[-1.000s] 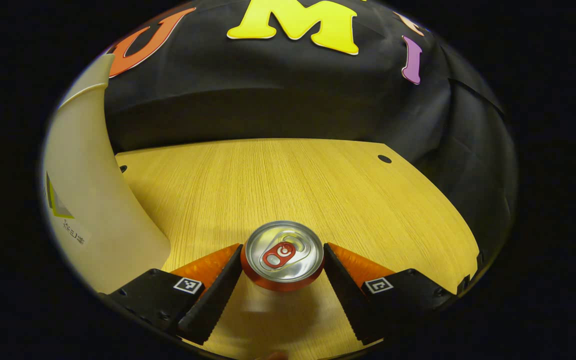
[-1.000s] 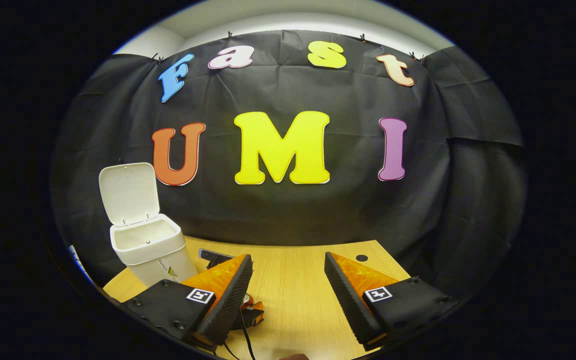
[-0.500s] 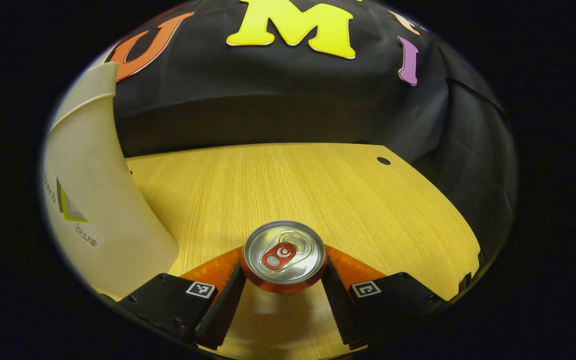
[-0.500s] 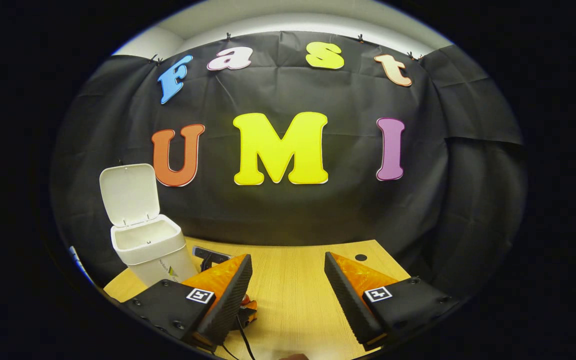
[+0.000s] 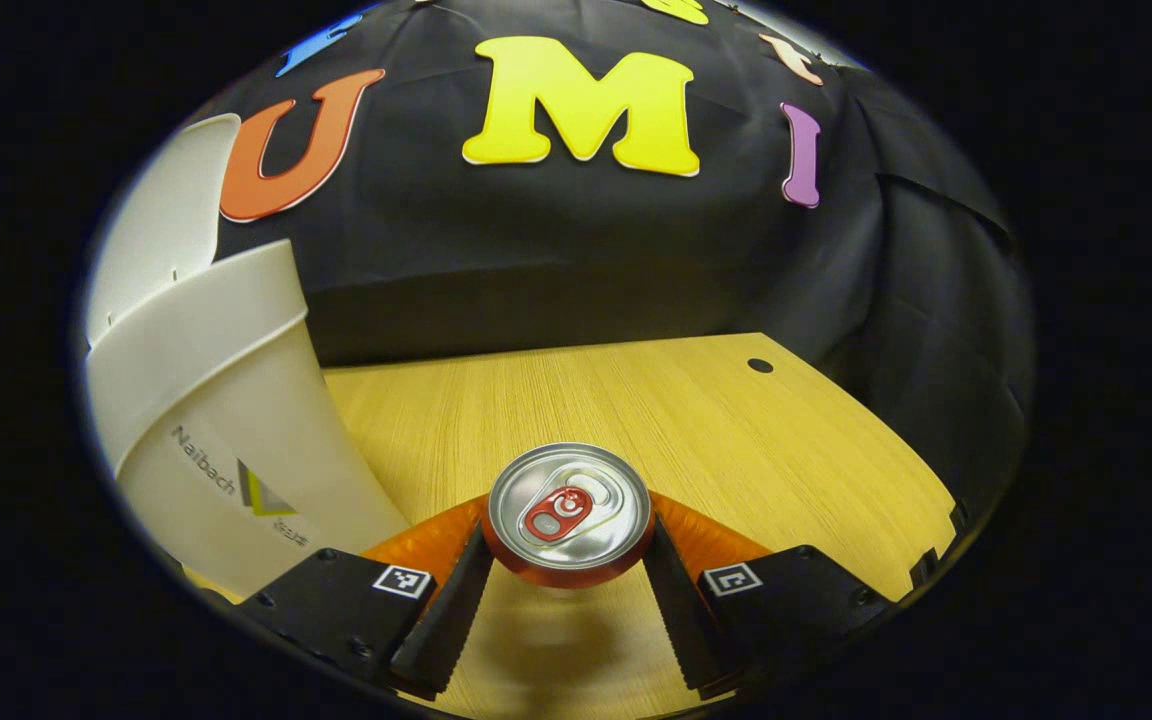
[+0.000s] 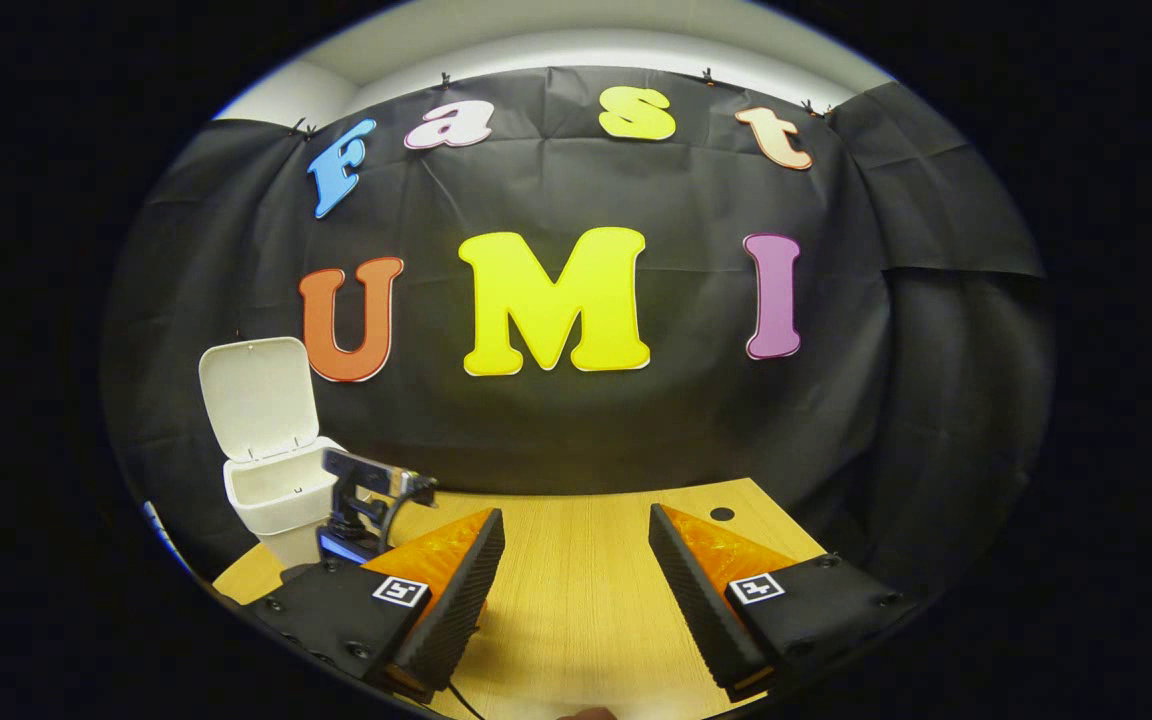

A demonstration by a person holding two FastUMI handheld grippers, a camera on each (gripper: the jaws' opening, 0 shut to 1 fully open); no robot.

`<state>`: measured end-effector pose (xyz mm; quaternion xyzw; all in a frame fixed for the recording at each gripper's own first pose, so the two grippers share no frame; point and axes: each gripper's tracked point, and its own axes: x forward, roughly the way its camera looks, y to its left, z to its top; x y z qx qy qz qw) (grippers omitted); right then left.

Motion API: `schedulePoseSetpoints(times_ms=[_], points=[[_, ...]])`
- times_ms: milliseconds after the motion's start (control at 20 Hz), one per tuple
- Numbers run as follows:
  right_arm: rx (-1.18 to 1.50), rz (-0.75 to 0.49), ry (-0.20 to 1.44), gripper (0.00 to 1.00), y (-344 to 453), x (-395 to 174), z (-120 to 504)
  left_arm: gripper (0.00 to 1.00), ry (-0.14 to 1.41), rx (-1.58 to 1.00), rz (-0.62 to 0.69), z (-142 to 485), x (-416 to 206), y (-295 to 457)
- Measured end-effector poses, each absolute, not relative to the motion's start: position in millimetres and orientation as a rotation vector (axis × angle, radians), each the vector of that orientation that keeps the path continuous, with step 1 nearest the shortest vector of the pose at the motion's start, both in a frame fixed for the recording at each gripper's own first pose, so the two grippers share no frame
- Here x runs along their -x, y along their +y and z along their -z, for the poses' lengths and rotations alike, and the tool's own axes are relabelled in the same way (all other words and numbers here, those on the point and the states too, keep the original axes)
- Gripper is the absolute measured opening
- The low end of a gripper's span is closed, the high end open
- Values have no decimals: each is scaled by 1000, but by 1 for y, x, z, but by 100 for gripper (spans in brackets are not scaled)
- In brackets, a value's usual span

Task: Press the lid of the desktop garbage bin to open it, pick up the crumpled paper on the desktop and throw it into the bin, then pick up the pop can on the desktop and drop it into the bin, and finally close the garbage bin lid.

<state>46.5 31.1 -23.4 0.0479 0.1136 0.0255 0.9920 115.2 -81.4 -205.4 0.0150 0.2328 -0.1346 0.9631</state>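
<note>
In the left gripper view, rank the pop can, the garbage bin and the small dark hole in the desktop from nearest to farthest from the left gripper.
1. pop can: clamped upright between the left gripper fingers.
2. garbage bin: beside it, on the view's left, lid raised.
3. hole in the desktop: far back, toward the view's right.

Left gripper (image 5: 566, 590), lower centre of the left gripper view: two wedge-shaped fingers with ribbed inner faces, each on a black angular block with small screws and one square black-and-white marker tag.

Right gripper (image 6: 576, 590), lower centre of the right gripper view: same build, tags and screws; a thin dark cable (image 6: 456, 697) trails below the block at lower left.
</note>
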Motion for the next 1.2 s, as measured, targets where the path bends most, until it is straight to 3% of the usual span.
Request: schedulePoseSetpoints(times_ms=[600,1200], points=[[-108,-16,225,93,13,-53,26,83,262,-25,216,84,-124,-46],[-96,-44,239,93,26,-52,30,82,65,-35,-54,9,-134,63]])
